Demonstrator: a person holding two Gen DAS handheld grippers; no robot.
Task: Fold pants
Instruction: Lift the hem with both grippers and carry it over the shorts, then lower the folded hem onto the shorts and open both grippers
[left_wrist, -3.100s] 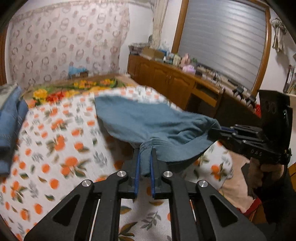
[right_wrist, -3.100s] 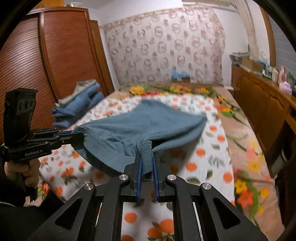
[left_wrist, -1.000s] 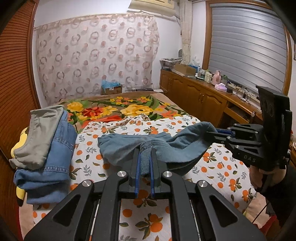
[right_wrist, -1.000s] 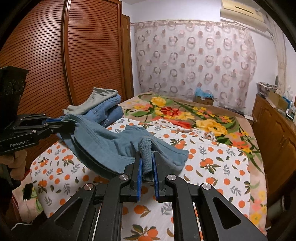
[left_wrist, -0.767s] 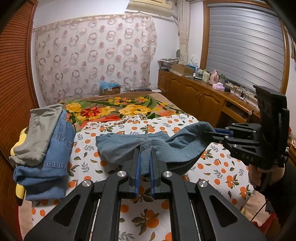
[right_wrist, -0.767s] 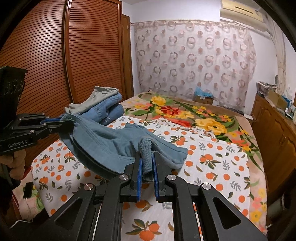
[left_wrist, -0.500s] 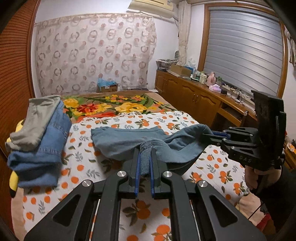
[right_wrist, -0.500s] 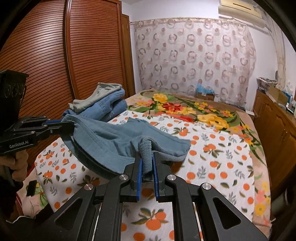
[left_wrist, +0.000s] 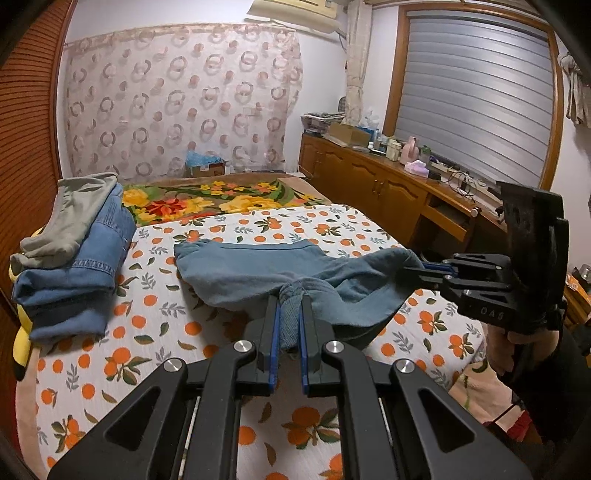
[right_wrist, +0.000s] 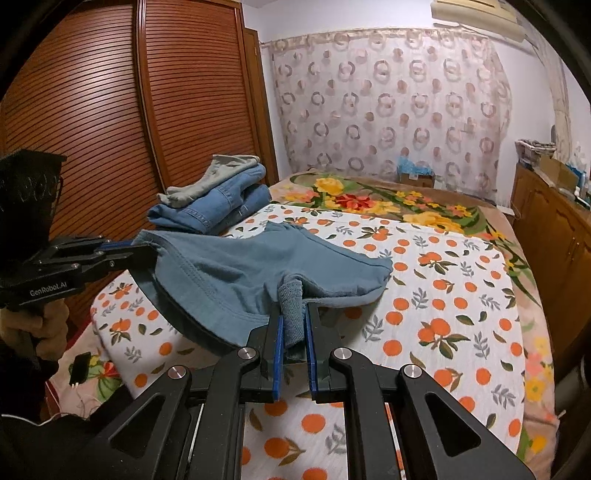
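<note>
Blue-grey pants (left_wrist: 243, 273) hang between my two grippers over the bed, their far end resting on the orange-print sheet (left_wrist: 147, 332). My left gripper (left_wrist: 289, 314) is shut on a bunched edge of the pants. My right gripper (left_wrist: 413, 272) shows at the right of the left wrist view, shut on another edge. In the right wrist view the pants (right_wrist: 236, 269) spread from the left gripper (right_wrist: 142, 253) at left to my right gripper (right_wrist: 294, 317), which is shut on a fold.
A stack of folded jeans and a grey garment (left_wrist: 70, 236) lies at the bed's left side, also in the right wrist view (right_wrist: 218, 199). A wooden cabinet (left_wrist: 388, 188) runs along the right. A louvered wardrobe (right_wrist: 110, 110) stands at left. A floral blanket (left_wrist: 221, 195) covers the bed's far end.
Both grippers have lowered the pants toward the bed; the far end now rests flatter on the sheet. Both stay shut on the fabric.
</note>
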